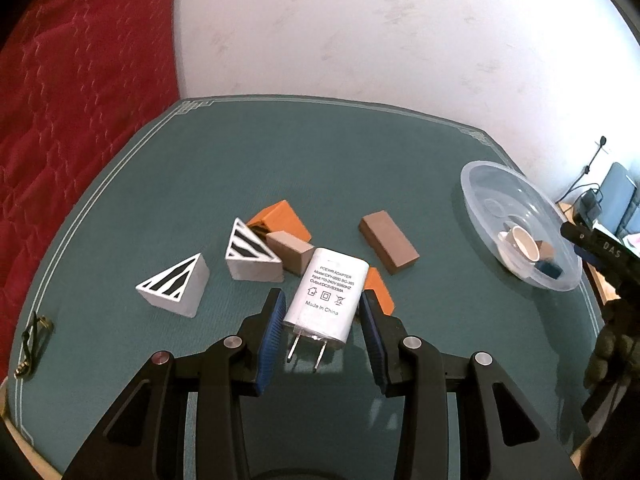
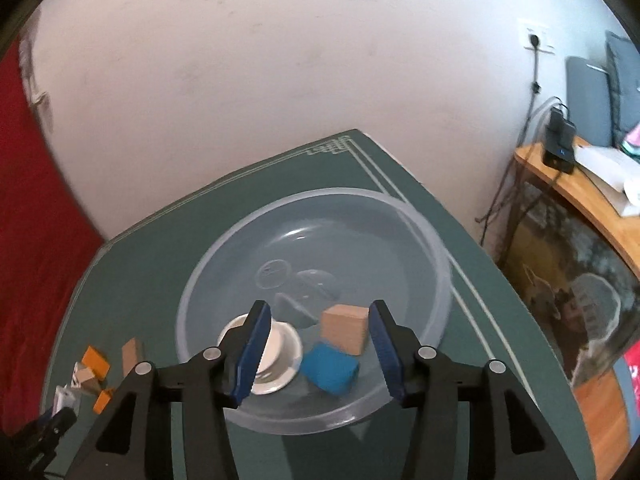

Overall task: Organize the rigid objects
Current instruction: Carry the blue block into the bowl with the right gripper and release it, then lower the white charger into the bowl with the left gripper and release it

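**Adapter in left tongs; right tongs open over bowl**

Left tongs (image 1: 323,312): the blue pads are closed on the two sides of a white power adapter (image 1: 326,294). The adapter is held clear of the green counter (image 1: 200,168), prongs pointing back toward the camera, printed label facing up.

Counter, beyond the adapter:
- two white triangular blocks with black stripes, one (image 1: 176,284) apart at the left, the other (image 1: 250,258) touching a tan block (image 1: 290,252);
- an orange wedge (image 1: 282,218) behind that pair;
- a brown rectangular block (image 1: 388,246) lying flat, separate, to the right;
- a small orange piece (image 1: 380,290) partly hidden behind the right pad.

Right tongs (image 2: 320,350): the jaws stand apart with nothing between the pads. They are positioned above the near side of a clear plastic bowl (image 2: 424,236), which sits near the right corner of the counter.

Bowl contents:
- a white cup on its side (image 2: 280,350);
- a blue block (image 2: 330,368);
- a tan wooden block (image 2: 346,328), just behind the blue block.

A red quilted bed (image 1: 72,120) adjoins the counter on the left.
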A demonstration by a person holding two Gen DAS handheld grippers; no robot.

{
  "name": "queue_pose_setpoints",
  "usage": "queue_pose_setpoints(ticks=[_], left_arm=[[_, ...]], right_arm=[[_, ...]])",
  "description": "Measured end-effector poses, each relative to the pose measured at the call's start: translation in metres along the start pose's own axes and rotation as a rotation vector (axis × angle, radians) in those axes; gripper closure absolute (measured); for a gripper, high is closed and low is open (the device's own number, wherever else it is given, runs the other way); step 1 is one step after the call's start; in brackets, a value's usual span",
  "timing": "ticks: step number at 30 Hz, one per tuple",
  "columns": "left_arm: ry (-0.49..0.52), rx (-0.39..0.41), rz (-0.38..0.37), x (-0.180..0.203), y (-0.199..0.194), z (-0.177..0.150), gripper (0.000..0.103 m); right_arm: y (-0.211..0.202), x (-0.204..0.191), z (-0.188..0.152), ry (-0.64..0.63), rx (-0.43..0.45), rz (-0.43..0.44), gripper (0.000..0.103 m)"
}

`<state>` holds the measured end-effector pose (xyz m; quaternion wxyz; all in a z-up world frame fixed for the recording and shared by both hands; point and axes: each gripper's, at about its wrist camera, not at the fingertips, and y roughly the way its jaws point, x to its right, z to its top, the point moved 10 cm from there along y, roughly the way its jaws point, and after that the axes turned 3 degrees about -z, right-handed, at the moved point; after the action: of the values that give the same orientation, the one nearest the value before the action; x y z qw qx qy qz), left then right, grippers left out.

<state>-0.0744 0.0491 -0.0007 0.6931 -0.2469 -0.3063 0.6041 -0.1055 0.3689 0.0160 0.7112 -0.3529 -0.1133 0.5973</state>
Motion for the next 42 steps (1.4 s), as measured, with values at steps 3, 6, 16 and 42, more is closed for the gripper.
queue_pose_setpoints(ticks=[3,6,16,42], left_arm=[[0.02,0.0,-0.009,0.011,0.0,0.004,0.064],[0.044,0.002,-0.025,0.026,0.002,0.009,0.064],[0.116,-0.003,-0.081,0.082,0.016,0.028,0.064],[0.279,-0.022,-0.172,0.203,0.075,0.083,0.06]], right_arm=[[-0.001,0.011,0.002,0.033,0.014,-0.017,0.045],[-0.005,0.018,0.004,0.053,0.038,-0.045,0.042],[-0.015,0.035,0.004,0.097,0.106,-0.137,0.035],[-0.015,0.056,0.007,0.138,0.154,-0.227,0.029]])
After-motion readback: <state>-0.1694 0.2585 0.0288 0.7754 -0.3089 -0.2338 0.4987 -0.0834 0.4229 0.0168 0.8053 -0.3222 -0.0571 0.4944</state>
